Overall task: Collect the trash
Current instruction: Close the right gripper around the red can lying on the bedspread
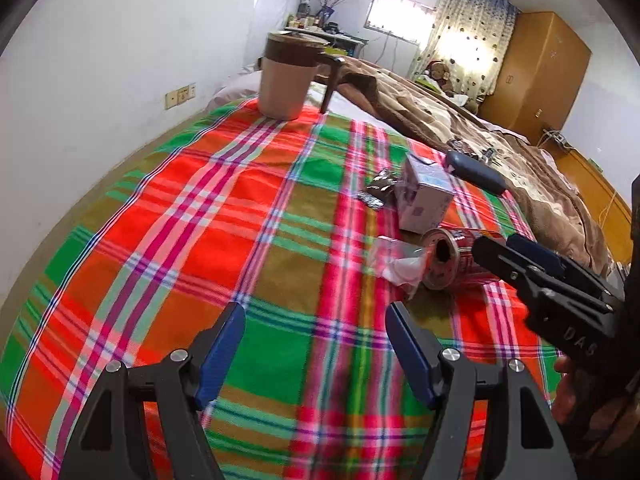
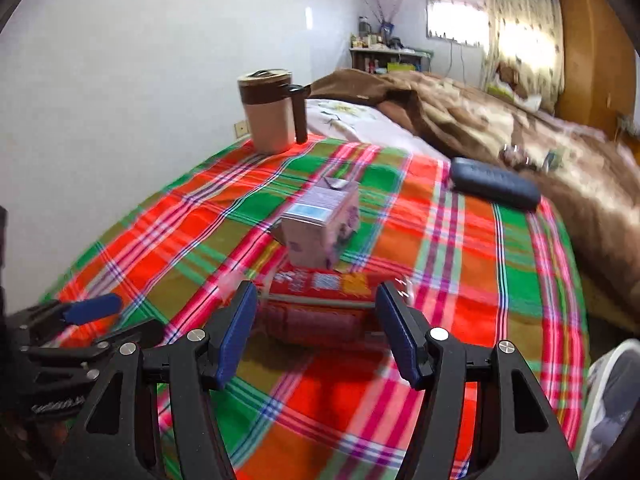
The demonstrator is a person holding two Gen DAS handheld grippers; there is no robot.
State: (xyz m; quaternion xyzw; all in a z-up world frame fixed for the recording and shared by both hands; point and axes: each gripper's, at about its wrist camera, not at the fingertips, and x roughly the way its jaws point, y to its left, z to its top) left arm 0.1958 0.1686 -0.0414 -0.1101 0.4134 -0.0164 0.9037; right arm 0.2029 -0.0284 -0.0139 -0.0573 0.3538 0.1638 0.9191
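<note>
The likeliest slip, as a judgement: the red can lies on its side on the plaid bedspread, so a pad closing off-centre could roll it away or dent it, and the clear plastic wrapper at the can's 9 o'clock could be caught along with it. The purple carton sits just beyond at 12 o'clock and could be knocked over. The right claw stands wide open around the can, pads apart from it, gripping nothing. The left claw hangs open and empty over bare cloth.
</note>
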